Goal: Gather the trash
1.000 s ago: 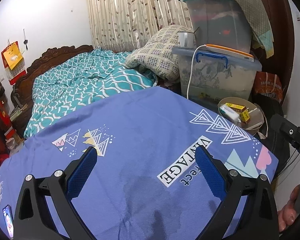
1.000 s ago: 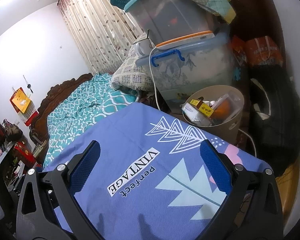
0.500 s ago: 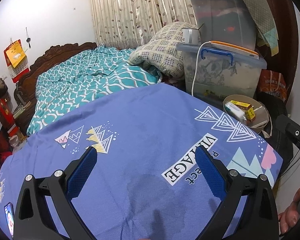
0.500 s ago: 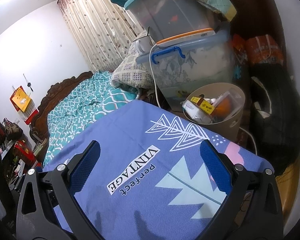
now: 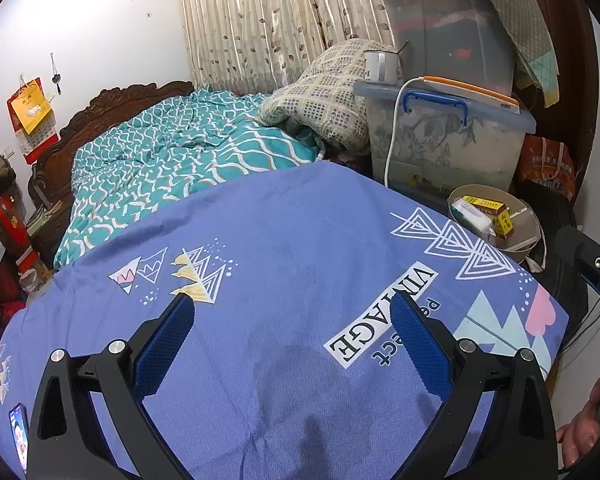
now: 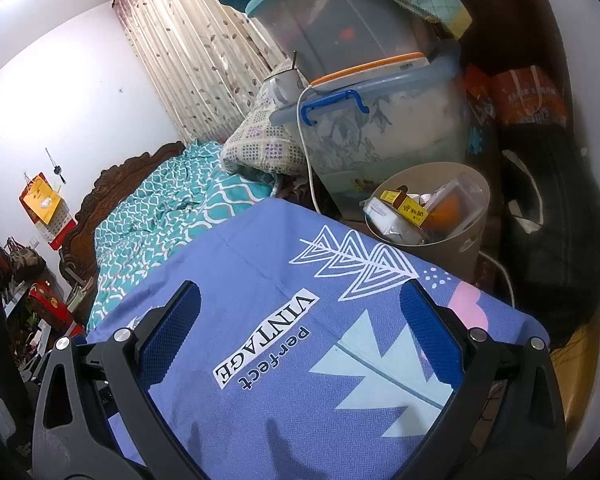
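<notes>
A beige waste bin (image 6: 470, 240) stands on the floor past the far right corner of a blue patterned cloth (image 6: 284, 344). It holds trash: a yellow carton (image 6: 406, 205), white packets and a clear wrapper over something orange. The left wrist view shows the same bin (image 5: 526, 234) with the yellow carton (image 5: 490, 212). My left gripper (image 5: 292, 312) hovers open above the blue cloth (image 5: 280, 248), nothing between its fingers. My right gripper (image 6: 300, 300) is open too, above the cloth's right part, short of the bin.
Stacked clear storage boxes (image 6: 384, 120) with a white cable stand behind the bin. A black bag (image 6: 560, 236) and orange bag (image 6: 528, 96) crowd the right. A bed with a teal quilt (image 5: 172, 160) and checked pillow lies beyond. A phone (image 5: 18, 436) lies at the cloth's left corner.
Both views have shifted slightly; the left gripper has drifted a little so the bed and bin sit further right. Both grippers stay open and empty.
</notes>
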Tool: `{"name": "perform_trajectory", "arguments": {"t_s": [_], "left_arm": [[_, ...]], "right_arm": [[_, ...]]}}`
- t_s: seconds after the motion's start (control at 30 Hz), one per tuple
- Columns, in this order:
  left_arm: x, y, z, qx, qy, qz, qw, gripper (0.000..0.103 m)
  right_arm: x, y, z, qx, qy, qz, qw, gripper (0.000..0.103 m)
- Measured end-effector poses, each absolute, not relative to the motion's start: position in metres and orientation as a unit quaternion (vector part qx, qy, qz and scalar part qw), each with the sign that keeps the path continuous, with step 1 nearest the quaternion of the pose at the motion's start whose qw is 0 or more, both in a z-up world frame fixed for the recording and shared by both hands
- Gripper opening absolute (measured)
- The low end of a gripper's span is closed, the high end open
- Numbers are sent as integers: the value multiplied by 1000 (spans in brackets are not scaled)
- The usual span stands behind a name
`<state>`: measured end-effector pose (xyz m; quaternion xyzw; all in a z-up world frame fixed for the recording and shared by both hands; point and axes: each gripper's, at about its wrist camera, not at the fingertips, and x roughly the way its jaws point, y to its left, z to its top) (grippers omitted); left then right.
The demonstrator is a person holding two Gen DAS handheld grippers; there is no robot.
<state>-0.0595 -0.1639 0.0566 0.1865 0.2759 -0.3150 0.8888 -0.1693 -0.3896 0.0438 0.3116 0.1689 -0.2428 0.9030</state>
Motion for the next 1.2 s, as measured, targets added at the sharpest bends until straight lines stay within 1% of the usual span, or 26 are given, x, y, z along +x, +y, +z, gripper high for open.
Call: {"name": "perform_trajectory", "arguments": {"t_s": [1.2], "left_arm": [[-55,-163,44,201,287,-308,884,94]], "right_arm": [[-165,-394,39,313,178,-236,902,99]]}}
